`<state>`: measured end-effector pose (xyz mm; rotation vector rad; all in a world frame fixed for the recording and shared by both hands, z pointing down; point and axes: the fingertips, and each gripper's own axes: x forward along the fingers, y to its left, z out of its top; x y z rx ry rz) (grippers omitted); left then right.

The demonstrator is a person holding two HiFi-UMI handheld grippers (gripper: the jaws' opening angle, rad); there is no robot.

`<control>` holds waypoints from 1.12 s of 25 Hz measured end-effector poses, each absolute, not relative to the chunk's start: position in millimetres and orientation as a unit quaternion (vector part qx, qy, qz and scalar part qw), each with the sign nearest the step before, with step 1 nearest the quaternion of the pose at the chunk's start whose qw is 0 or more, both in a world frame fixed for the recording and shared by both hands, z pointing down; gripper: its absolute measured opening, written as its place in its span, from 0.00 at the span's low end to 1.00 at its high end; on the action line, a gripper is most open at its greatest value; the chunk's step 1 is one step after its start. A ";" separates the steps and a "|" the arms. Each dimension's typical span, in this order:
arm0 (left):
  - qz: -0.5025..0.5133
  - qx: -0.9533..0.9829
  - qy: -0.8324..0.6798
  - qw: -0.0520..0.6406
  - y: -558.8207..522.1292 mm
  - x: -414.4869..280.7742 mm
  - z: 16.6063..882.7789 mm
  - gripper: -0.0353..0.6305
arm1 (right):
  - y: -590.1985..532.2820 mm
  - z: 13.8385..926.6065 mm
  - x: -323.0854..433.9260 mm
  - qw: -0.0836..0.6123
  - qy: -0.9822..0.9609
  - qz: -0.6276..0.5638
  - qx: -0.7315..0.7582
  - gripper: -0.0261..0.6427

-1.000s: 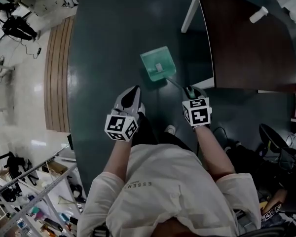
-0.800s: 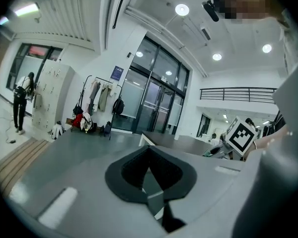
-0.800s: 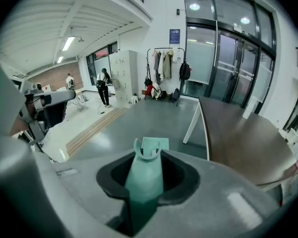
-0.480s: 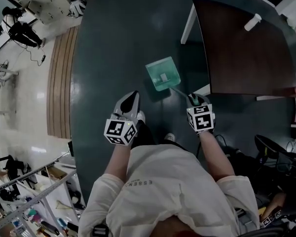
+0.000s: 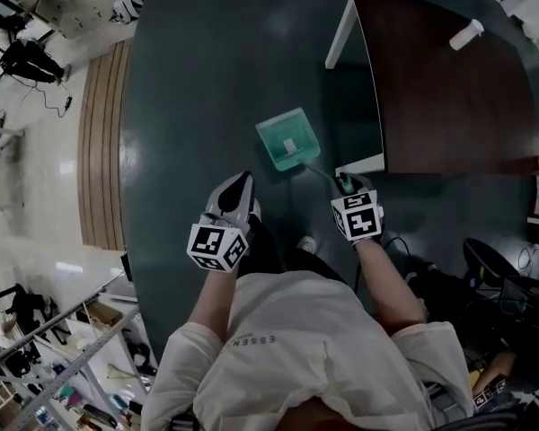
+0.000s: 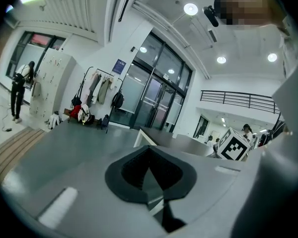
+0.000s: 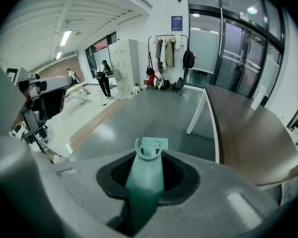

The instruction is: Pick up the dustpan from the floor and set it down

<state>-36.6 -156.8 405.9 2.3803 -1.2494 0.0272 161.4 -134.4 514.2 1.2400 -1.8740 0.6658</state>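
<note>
A green dustpan (image 5: pixel 287 140) is over the dark floor ahead of me, its thin handle running back to my right gripper (image 5: pixel 341 181). In the right gripper view the green handle (image 7: pixel 143 180) lies between the jaws, with my right gripper (image 7: pixel 145 170) shut on it, and the pan (image 7: pixel 151 145) shows past its end. Whether the pan touches the floor I cannot tell. My left gripper (image 5: pixel 242 178) hangs to the left of the dustpan, apart from it. In the left gripper view my left gripper (image 6: pixel 150 168) is shut with nothing in it.
A dark brown table (image 5: pixel 449 88) on white legs stands at the right, close beside the dustpan, with a white cylinder (image 5: pixel 467 32) on it. A wooden floor strip (image 5: pixel 103 133) runs along the left. My shoe (image 5: pixel 310 240) shows below the grippers. Racks and cables crowd the bottom corners.
The dustpan and my right gripper have only swayed a little, right and then back left. The grip on the handle is the same, and the left gripper has stayed put.
</note>
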 end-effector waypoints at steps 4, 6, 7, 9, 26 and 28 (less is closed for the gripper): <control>0.024 0.862 -0.448 0.236 -179.0 -37.9 428.0 0.08 | -153.9 544.6 152.0 0.398 -0.731 0.281 0.479 0.14; 0.025 0.860 -0.449 0.241 -194.8 -42.0 438.6 0.08 | -169.0 564.3 147.0 0.401 -0.726 0.289 0.477 0.14; 0.026 0.859 -0.450 0.244 -202.1 -45.0 444.0 0.08 | -176.7 574.8 144.2 0.404 -0.723 0.294 0.477 0.14; 0.031 0.854 -0.454 0.252 -214.1 -52.5 456.6 0.08 | -190.5 595.5 137.8 0.411 -0.716 0.303 0.476 0.14; 0.089 0.785 -0.526 0.314 -255.1 -111.1 578.6 0.08 | -251.8 748.3 88.3 0.437 -0.652 0.371 0.497 0.14; 0.091 0.784 -0.525 0.319 -253.0 -115.2 580.4 0.08 | -252.7 749.2 89.5 0.433 -0.645 0.376 0.506 0.14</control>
